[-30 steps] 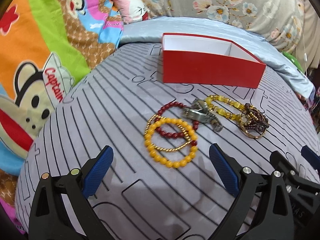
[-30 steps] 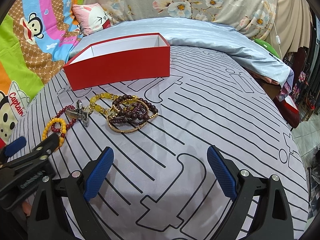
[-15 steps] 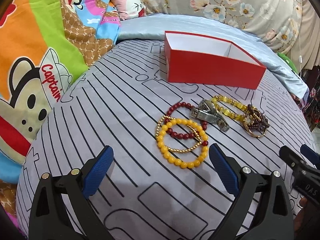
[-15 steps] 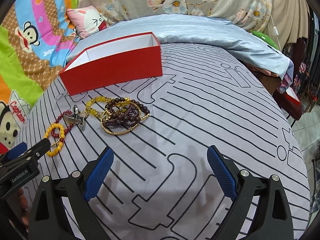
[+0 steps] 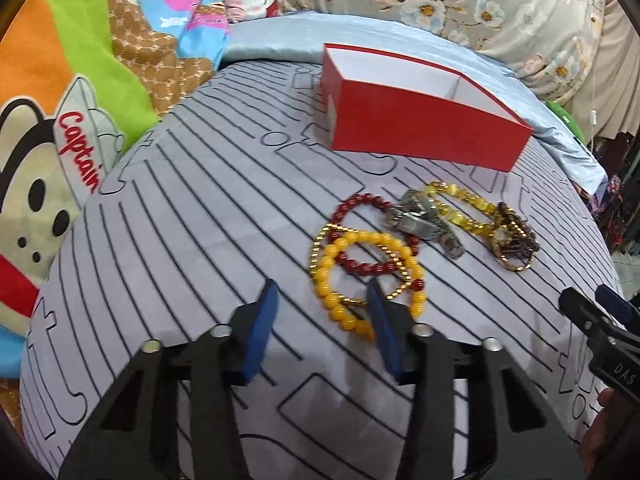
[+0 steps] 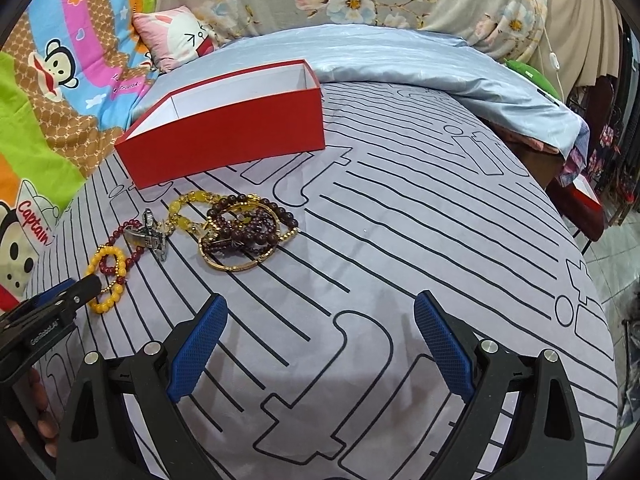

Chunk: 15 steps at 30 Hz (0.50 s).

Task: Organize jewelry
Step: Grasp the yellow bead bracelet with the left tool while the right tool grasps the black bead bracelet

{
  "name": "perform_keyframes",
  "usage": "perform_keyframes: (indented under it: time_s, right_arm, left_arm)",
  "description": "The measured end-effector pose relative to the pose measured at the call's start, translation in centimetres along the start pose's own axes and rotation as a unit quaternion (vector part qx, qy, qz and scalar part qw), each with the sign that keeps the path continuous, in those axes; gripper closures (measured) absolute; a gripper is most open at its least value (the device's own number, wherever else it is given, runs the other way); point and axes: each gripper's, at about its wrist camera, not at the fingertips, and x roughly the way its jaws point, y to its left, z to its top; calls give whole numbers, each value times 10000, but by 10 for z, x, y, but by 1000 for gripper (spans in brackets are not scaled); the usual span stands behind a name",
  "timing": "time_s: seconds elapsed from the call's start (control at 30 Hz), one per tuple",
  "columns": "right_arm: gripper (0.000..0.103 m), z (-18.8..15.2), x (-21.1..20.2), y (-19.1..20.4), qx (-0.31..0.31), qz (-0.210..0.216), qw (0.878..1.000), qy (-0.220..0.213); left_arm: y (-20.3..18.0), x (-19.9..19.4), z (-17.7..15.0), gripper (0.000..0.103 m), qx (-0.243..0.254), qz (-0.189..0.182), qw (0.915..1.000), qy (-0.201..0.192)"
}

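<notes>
Yellow round-bead bracelet [image 5: 368, 280] lies on grey striped bedsheet [image 5: 192, 240], at 6 o'clock from red cardboard box [image 5: 416, 120]. Left gripper [image 5: 324, 308] jaws are closing, nothing pinched. Right gripper [image 6: 320, 332] jaws spread wide.

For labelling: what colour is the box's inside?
White inside the red box; right wrist view shows it best.
</notes>
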Motion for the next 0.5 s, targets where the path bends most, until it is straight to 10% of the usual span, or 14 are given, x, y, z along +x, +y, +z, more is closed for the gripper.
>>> perform_keyframes:
  time_s: [0.13,0.5]
  right_arm:
    - [14,2,3,4,-71,19,10000,17]
    - [48,20,19,21,-277,289,9992,95]
  left_arm:
    - [-6,-1,-2,93,38,-312,9995,25]
    - [-27,-12,-10,96,181,-542,9982,-169]
